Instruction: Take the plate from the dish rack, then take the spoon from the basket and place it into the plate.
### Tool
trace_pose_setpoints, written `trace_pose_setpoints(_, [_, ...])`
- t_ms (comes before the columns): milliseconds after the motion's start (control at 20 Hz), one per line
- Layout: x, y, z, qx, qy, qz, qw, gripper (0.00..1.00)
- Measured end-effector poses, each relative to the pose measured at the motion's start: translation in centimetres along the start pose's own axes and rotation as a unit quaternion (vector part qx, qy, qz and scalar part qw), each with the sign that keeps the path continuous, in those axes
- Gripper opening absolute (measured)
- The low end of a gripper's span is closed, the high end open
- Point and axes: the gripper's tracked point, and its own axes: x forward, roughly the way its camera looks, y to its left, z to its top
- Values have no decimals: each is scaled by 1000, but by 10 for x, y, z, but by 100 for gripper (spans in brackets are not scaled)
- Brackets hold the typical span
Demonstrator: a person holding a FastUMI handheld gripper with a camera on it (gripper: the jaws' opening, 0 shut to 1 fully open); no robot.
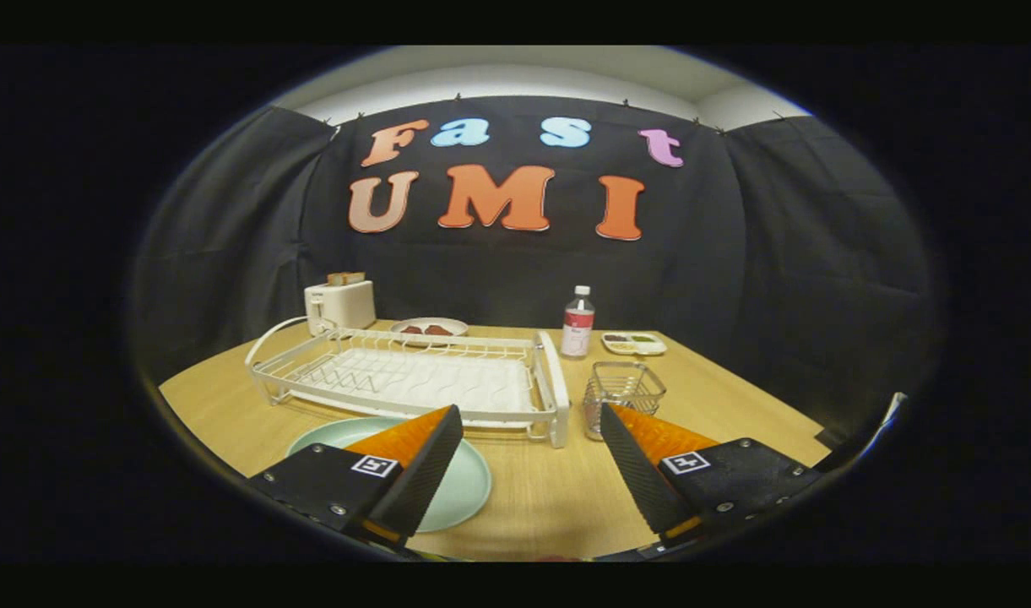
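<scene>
Your claw (532,447) is released, fingers spread and empty above the counter (557,498). The plate (469,485) lies flat under the left finger, just before the dish rack (414,380). The bottle (577,323) label is unreadable.

We are noting a pale wooden table (557,498) with a fine, matt grain. The white coated-wire dish rack (414,371) is showing a ribbed, smooth plastic tray. The pale green round plate (464,490) is looking smooth with a soft sheen. The small clear wire-sided basket (623,390) is glinting. The open gripper (532,460) is showing black ribbed matt fingers (422,481) backed with orange plastic. The white toaster (339,306) is looking glossy, the clear plastic bottle (577,323) shiny.
</scene>
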Motion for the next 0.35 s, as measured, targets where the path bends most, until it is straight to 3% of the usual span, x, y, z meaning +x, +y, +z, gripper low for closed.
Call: trace_pose_setpoints(350, [-3, -21, 19, 28, -15, -7, 999, 98])
